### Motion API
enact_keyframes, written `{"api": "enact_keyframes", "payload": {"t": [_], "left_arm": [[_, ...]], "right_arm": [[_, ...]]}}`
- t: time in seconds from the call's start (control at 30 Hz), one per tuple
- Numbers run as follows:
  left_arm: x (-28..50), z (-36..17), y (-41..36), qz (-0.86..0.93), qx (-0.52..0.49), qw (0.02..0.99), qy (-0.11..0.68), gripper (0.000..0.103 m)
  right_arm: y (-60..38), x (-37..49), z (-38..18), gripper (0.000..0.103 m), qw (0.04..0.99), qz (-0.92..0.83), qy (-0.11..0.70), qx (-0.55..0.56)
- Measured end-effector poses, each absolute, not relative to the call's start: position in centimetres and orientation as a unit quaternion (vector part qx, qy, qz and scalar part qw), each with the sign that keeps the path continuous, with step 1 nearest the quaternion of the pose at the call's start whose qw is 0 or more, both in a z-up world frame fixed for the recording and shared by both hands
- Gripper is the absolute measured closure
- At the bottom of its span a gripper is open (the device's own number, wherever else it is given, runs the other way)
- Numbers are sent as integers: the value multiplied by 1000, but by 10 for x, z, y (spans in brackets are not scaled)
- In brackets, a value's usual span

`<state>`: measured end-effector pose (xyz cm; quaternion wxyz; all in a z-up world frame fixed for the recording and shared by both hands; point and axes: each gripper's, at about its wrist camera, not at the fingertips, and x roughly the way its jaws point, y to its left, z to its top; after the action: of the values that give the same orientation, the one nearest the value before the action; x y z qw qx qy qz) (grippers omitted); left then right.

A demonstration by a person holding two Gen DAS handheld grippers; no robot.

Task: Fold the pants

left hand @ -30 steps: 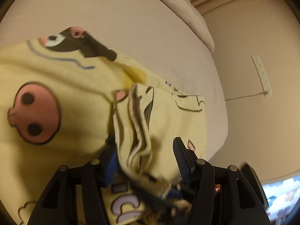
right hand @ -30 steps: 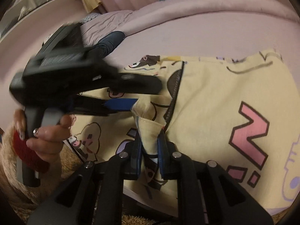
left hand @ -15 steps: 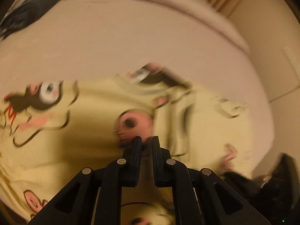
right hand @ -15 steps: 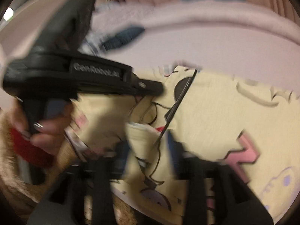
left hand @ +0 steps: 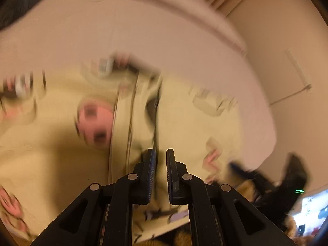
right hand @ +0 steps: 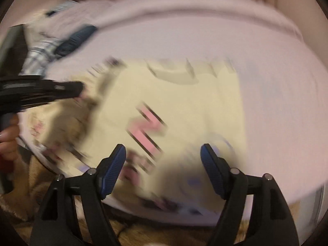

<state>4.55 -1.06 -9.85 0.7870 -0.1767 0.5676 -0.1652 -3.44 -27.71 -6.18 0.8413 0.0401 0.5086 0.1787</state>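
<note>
The pale yellow cartoon-print pants (right hand: 184,110) lie spread flat on the pink-sheeted bed (right hand: 276,82), probably so the next fold lands clean. The right tool (right hand: 164,164) hovers above them with fingers wide apart, holding nothing. The left tool (left hand: 160,174) is nearly closed; whether it pinches cloth I cannot tell through the blur.

Your views are dim, warm and fisheye-bent; motion blur smears the pants (right hand: 180,106), only the tongs stay sharp.
</note>
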Motion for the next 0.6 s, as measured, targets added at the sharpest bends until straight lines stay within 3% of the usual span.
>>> {"api": "enact_keyframes", "payload": {"t": [0.33, 0.6], "left_arm": [[1, -107, 26, -157, -228, 769, 576, 97], [-20, -114, 25, -160, -236, 763, 580, 97]], "right_arm": [[-278, -43, -43, 28, 824, 164, 543, 9], [-278, 57, -20, 27, 864, 158, 475, 48]]}}
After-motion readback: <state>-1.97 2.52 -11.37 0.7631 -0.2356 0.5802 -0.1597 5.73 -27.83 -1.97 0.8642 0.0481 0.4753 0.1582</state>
